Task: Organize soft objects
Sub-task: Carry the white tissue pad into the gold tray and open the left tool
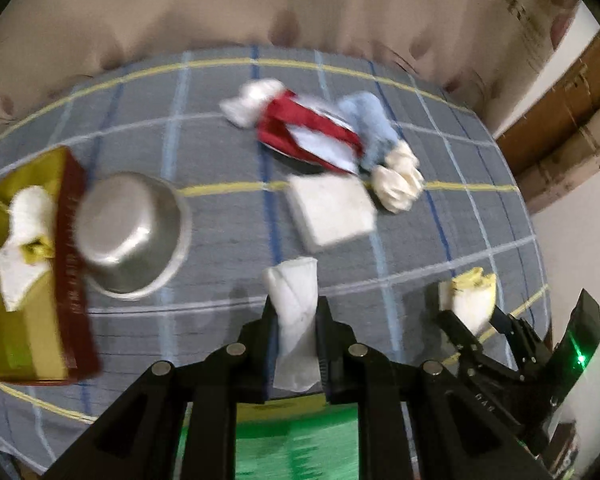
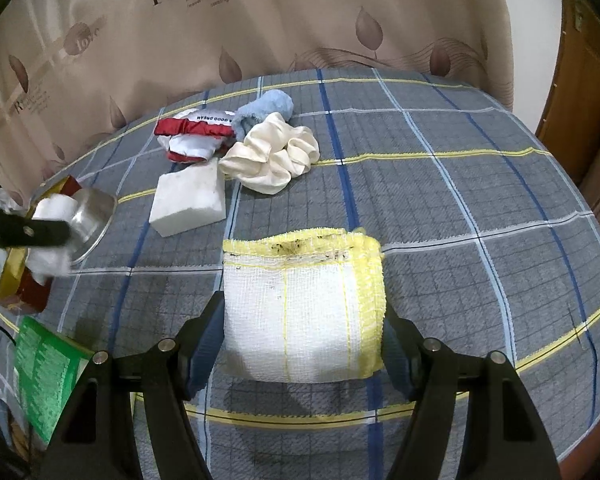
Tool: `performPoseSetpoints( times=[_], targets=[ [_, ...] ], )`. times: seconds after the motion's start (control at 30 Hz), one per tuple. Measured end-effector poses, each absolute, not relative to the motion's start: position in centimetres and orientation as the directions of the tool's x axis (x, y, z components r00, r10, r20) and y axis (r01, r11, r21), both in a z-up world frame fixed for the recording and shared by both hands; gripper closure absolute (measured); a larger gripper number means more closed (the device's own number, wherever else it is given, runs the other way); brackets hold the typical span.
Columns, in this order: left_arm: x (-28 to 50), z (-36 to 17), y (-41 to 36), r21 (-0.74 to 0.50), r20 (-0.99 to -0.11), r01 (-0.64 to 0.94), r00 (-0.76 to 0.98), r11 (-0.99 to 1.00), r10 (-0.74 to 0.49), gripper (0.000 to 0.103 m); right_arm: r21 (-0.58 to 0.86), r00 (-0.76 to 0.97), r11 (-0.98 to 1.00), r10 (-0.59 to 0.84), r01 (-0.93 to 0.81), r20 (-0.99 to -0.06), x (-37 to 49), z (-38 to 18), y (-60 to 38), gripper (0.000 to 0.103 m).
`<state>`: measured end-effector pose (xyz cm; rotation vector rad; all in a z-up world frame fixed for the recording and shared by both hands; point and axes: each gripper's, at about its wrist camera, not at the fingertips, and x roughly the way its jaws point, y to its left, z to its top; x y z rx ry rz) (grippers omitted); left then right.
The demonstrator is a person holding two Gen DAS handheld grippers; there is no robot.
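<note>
The left hand-held gripper [image 1: 296, 320] is pinched nearly closed on a rolled white cloth [image 1: 296, 320], which stands upright between its fingers, lifted clear of the plaid tablecloth [image 1: 228, 216]. The right hand-held gripper [image 2: 304, 320] stands about half open, with its pads set against both sides of a folded white-and-yellow mesh cloth [image 2: 304, 304] that rests on the tablecloth.

Taking the white foam block [image 2: 188, 204] as the landmark: the mesh cloth lies nearer than the block and to its right, with bare tablecloth between them. To the left of the block lies a steel bowl [image 1: 128, 232] on its side, touching the red wall of a gold-lined box [image 1: 32, 264]. That box holds a white cloth and a scrap of yellow. In the right wrist view, the left gripper and its white cloth pass in front of the bowl and hide part of the box. Nearer than the box, at the table edge, a green printed packet [image 2: 44, 364] shows.

Just beyond the block, touching its far corner, sits a cream satin scrunchie [image 2: 272, 156]. Beside that, farther back, lie a red-and-white padded cloth item [image 2: 192, 132] with printed lettering and a light blue fluffy cloth [image 2: 268, 108], all bunched close together. Behind the table hangs a beige curtain [image 2: 300, 20] with leaf prints and lettering.
</note>
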<state>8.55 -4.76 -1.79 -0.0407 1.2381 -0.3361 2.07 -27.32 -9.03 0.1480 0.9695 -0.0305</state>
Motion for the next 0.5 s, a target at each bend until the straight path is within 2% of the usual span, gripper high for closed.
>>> performPoseSetpoints(
  times=[0.37, 0.5],
  targets=[
    [10.9, -0.6, 5.8, -0.06, -0.916, 0.067, 0.394, 0.996, -0.081, 0.086, 0.09, 0.553, 0.992, 0.027, 0.087, -0.833, 2.2, -9.6, -27.0, 0.036],
    [12.0, -1.3, 9.9, -0.045, -0.92, 0.004, 0.389, 0.999, -0.043, 0.086, 0.084, 0.55, 0.992, 0.02, 0.092, -0.835, 2.3, -9.7, -27.0, 0.036]
  ],
)
